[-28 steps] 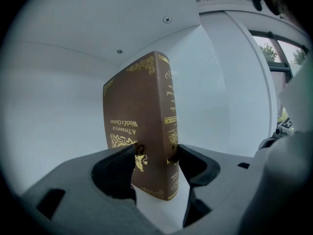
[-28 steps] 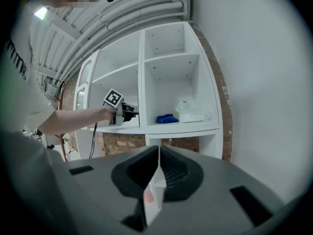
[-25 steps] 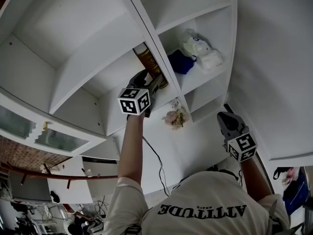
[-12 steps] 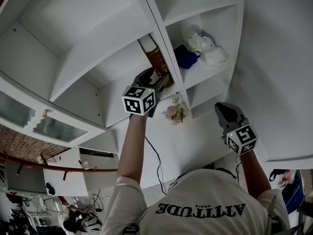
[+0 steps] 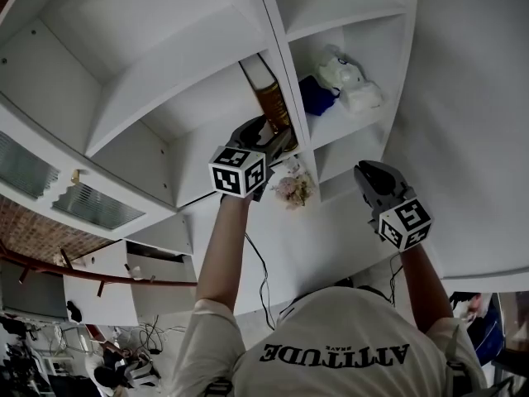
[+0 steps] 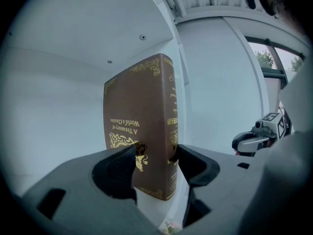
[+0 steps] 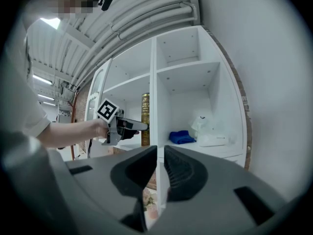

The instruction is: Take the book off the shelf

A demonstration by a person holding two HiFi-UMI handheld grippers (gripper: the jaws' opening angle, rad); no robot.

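A thick brown book with gold lettering stands upright in the shelf's left compartment, close against the white divider. My left gripper reaches up and is shut on the book's lower part. In the left gripper view the book fills the middle and both pads press its cover and spine side at my left gripper. My right gripper hangs lower right, away from the shelf, shut with nothing in it. The right gripper view shows my right gripper, the book and the left gripper.
A blue cloth and white plastic bags lie in the compartment right of the divider. A small bunch of flowers sits below the shelf. A plain white wall runs along the right.
The left gripper stays shut on the book by the divider. My right gripper has risen a little toward the shelf. The head view has shifted slightly.
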